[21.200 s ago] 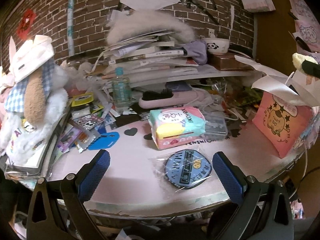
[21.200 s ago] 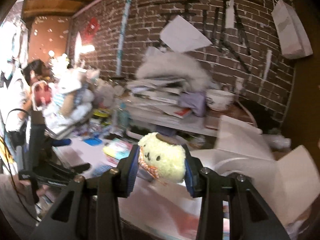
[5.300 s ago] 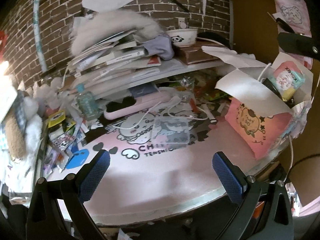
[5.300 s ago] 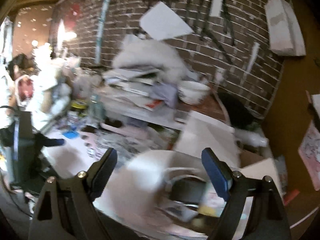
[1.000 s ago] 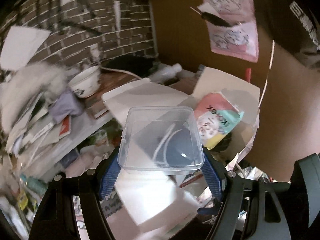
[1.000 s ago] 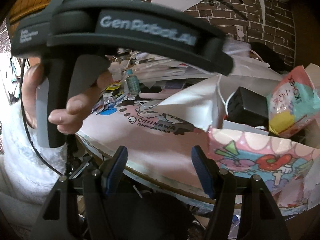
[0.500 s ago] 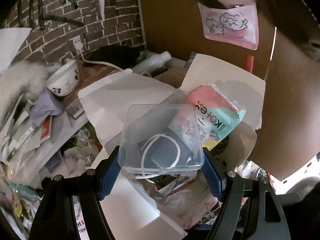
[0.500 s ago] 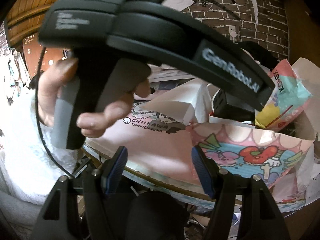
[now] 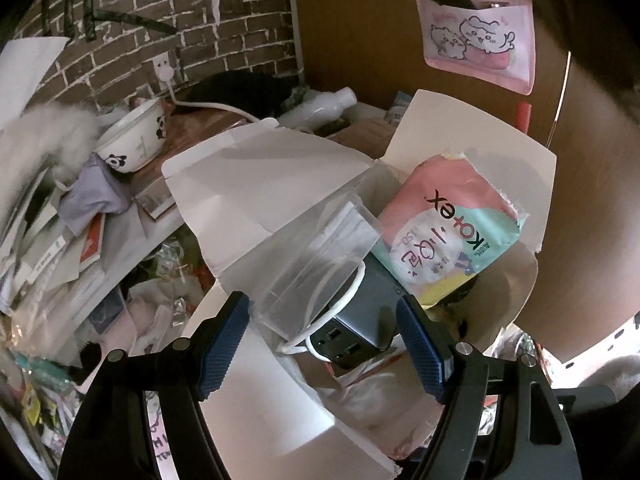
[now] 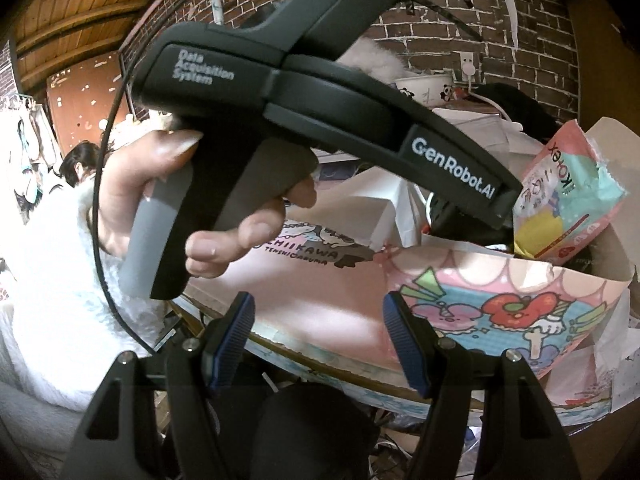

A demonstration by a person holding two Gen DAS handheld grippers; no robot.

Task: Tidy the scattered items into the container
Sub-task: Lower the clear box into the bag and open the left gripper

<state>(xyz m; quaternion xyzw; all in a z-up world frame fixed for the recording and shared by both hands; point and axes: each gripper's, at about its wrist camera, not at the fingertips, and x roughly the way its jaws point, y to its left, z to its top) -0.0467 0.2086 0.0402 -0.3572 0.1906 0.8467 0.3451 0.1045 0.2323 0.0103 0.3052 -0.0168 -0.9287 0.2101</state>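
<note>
My left gripper [image 9: 322,344] is open above the open paper bag [image 9: 460,152]. The clear plastic box [image 9: 316,264] lies tilted inside the bag, free of my fingers, on a dark power strip [image 9: 360,320] with a white cable. A Kotex tissue pack [image 9: 448,232] leans in the bag beside it. My right gripper [image 10: 316,344] is open and empty at the table's front edge, left of the pink cartoon bag [image 10: 500,312]. The left tool body and the hand holding it [image 10: 280,120] fill the right wrist view.
A panda bowl [image 9: 132,140], papers and books are piled on the shelf at left. A white bottle [image 9: 320,106] lies behind the bag. The pink table mat [image 10: 320,280] shows beneath the left tool. A pink wall pocket [image 9: 476,28] hangs on the wall.
My left gripper opened and let go of the clear box, which dropped tilted into the bag. The right gripper stayed open and barely moved.
</note>
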